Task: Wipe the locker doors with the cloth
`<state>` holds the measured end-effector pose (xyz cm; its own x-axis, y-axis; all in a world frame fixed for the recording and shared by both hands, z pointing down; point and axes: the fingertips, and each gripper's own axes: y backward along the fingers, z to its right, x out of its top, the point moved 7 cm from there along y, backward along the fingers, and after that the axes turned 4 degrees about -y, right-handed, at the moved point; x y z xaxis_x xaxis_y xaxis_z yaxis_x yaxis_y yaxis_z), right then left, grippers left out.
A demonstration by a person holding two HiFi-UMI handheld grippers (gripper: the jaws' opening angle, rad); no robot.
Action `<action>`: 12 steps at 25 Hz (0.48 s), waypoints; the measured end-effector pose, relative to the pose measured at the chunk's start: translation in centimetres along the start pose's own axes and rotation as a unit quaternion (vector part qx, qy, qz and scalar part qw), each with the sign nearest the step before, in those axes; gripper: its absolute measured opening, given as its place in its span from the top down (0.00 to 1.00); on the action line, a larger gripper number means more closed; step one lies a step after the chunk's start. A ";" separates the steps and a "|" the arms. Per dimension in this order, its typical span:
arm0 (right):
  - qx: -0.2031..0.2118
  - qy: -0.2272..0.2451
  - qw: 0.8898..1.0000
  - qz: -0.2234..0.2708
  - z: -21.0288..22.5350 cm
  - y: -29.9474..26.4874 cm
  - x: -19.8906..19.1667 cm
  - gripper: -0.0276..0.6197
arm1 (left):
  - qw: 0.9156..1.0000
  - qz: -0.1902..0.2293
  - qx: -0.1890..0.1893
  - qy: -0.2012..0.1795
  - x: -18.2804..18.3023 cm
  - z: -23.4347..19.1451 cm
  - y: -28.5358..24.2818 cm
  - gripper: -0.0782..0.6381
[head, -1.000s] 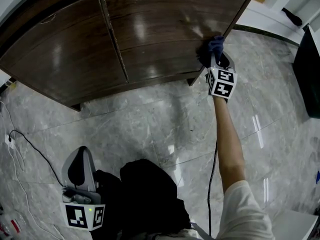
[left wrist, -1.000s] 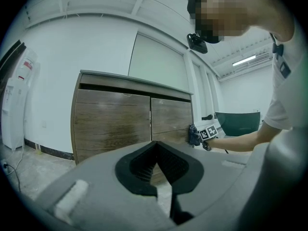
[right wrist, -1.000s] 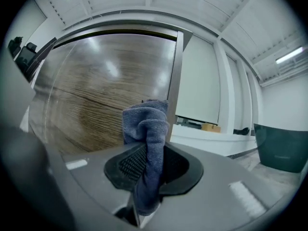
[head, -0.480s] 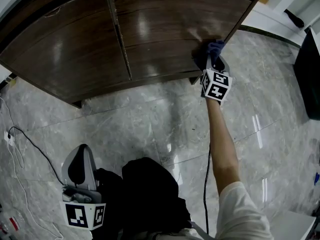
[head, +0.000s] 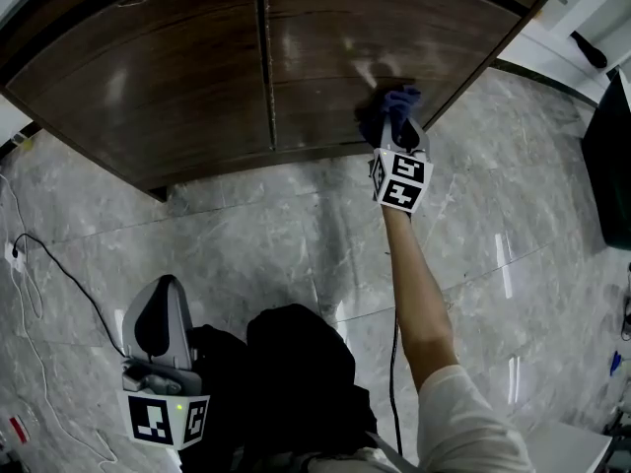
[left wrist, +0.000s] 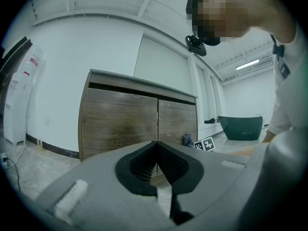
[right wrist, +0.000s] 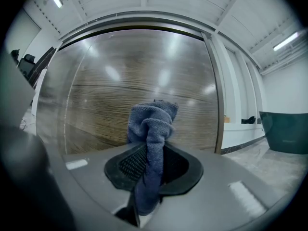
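The left gripper (head: 158, 325) hangs by the person's legs, jaws together and empty. Farther out, the right gripper (head: 395, 132) pinches the blue cloth (head: 393, 103) against the lower right locker door (head: 414, 28). Wiping seems to be underway there, and the left door (head: 148, 77) probably remains to be done.

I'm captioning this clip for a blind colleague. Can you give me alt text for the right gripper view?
The right gripper is shut on a bunched blue cloth, which stands up from its jaws in front of a dark wood-grain locker door that fills most of the view. To the right are a white wall and a dark green tub.
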<state>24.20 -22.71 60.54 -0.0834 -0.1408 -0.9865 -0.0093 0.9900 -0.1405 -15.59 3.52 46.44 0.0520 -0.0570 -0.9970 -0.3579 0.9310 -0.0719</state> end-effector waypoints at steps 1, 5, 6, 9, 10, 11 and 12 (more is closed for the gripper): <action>0.005 0.002 1.000 0.002 -0.9 0.1 0.0 0.84 | 1.000 0.000 0.001 0.002 -0.1 -0.3 0.2 0.89; 0.029 0.017 0.999 0.006 -4.6 0.3 0.2 0.84 | 1.000 0.002 0.007 0.008 -0.4 -1.4 0.7 0.89; 0.034 0.020 0.999 0.007 -5.5 0.4 0.3 0.84 | 1.000 0.003 0.008 0.010 -0.4 -1.7 0.9 0.89; 0.046 0.023 0.999 0.007 -7.8 0.6 0.6 0.84 | 1.000 0.006 0.011 0.016 -0.6 -2.5 1.2 0.89; 0.051 0.022 0.998 0.007 -8.6 0.7 0.7 0.84 | 1.000 0.007 0.012 0.018 -0.6 -2.8 1.3 0.89; 0.055 0.021 0.998 0.007 -9.4 0.7 0.8 0.84 | 1.000 0.008 0.013 0.020 -0.6 -3.1 1.5 0.89; 0.059 0.021 0.998 0.007 -10.1 0.8 0.9 0.84 | 1.000 0.010 0.014 0.021 -0.5 -3.4 1.6 0.89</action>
<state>14.04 -22.05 60.35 -0.1246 -0.1240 -0.9844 0.1097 0.9844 -0.1379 -19.34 3.86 46.76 0.0052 -0.0536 -0.9985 -0.3327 0.9416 -0.0523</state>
